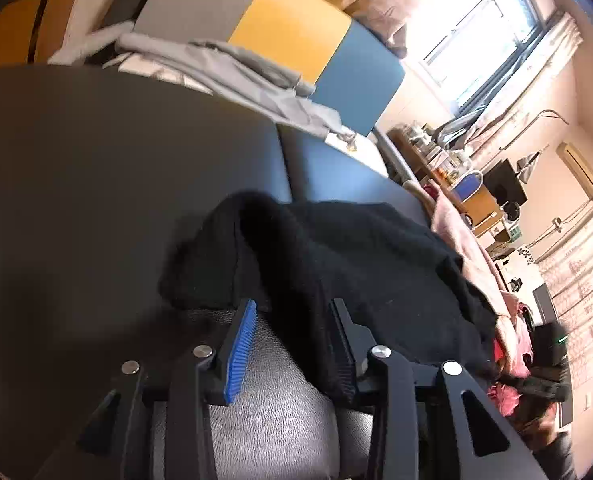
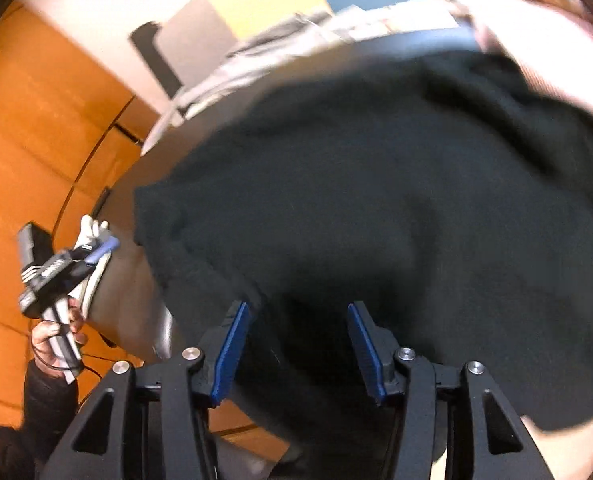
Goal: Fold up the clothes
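Observation:
A black garment (image 1: 356, 256) lies bunched on a dark padded surface (image 1: 96, 160). In the right wrist view the garment (image 2: 376, 184) is spread wide and fills most of the frame. My left gripper (image 1: 292, 308) is open at the garment's near edge, with a fold of black cloth lying between its blue pads. My right gripper (image 2: 298, 312) is open just over the garment's near hem, holding nothing. The left gripper also shows in the right wrist view (image 2: 100, 248), held in a hand at the surface's left edge.
Grey clothes (image 1: 232, 72) lie heaped at the far edge of the surface. Pink and red clothes (image 1: 508, 320) are piled to the right. A grey, yellow and blue panel (image 1: 296, 32) stands behind. An orange wood floor (image 2: 36, 128) lies to the left.

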### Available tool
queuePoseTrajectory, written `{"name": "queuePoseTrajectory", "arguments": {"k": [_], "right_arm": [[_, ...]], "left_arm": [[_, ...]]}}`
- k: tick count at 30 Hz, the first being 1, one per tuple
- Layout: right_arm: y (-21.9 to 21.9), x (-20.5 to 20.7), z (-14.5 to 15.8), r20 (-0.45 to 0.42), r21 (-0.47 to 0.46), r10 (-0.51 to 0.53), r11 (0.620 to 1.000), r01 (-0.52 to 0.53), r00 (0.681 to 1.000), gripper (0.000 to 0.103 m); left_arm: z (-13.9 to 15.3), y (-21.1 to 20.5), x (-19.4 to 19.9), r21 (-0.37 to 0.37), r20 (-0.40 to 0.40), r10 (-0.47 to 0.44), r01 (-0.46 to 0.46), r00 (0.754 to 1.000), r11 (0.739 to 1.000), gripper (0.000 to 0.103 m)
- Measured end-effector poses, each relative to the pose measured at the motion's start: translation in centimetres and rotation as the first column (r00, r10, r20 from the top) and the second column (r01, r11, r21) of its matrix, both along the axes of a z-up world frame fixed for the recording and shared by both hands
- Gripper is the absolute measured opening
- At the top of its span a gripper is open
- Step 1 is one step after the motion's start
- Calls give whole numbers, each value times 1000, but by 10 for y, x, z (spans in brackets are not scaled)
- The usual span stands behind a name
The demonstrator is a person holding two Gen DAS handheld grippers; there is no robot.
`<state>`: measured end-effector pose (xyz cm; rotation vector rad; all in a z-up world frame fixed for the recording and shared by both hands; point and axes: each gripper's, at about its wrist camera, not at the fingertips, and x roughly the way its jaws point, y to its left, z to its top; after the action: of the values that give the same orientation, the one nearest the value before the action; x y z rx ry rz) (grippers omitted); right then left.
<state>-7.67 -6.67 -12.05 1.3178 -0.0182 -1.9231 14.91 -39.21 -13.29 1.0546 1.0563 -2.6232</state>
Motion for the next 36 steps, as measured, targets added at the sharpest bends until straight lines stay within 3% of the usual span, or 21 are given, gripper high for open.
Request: {"name": "queuePoseTrajectory", "arguments": {"k": [3,6,10,15,16,18,20,21,22,23,25,27,28,31,33,36], "right_arm": [[-48,-21,25,-112,34,94,995,-90,989,65],[-117,-45,37,-207,134,230,969,-206,951,71],[-178,-95,33,-186,240,325,930,-278,927,72],[-253,-155,-6,-113,391,384,865,-314,916,72],[-259,-158,-14,-100,422,408,844,-333,908,71],[-270,-158,-30,-59,479,465,790,-384,883,71],[-272,-152,-31,-53,494,510,761,-422,858,67],[-272,-149,-30,-54,496,531,750,-439,846,53],[-272,-143,-27,-58,496,555,737,-458,830,27],[-271,-136,-24,-72,506,577,724,-468,814,15],[-272,-114,-22,-161,585,643,673,-452,749,9],[-275,-90,-19,-251,671,712,616,-413,655,7],[-276,-87,-16,-292,698,725,608,-379,624,4],[-279,-104,-3,-412,726,699,639,-253,584,2],[-278,-131,9,-477,713,636,683,-156,607,0],[-269,-197,27,-555,678,484,735,30,677,0]], "left_arm": [[-6,-8,-13,42,-26,17,-16,1000,999,53],[-12,-17,-25,78,-41,35,-31,999,996,55],[-13,-24,-41,111,-61,42,-35,997,993,57],[-18,-19,-74,125,-26,-37,40,999,991,55],[-20,-18,-80,124,-9,-50,50,999,991,53],[-30,-18,-86,178,6,-57,55,998,983,40],[-41,-15,-88,183,24,-60,55,998,982,11],[-45,-12,-86,173,26,-59,54,998,983,8],[-47,-9,-82,164,16,-57,53,998,985,8],[-49,-5,-75,158,0,-52,52,999,986,8],[-51,2,-61,146,-34,-43,48,998,988,8],[-47,0,-54,111,-58,-27,33,998,993,8],[-44,-1,-55,96,-71,-25,31,997,995,8],[-33,-11,-75,30,-88,-40,42,995,999,8],[-24,-16,-97,-23,-105,-59,57,993,998,8],[-9,-21,-140,-105,-105,-105,94,989,990,9]]}}
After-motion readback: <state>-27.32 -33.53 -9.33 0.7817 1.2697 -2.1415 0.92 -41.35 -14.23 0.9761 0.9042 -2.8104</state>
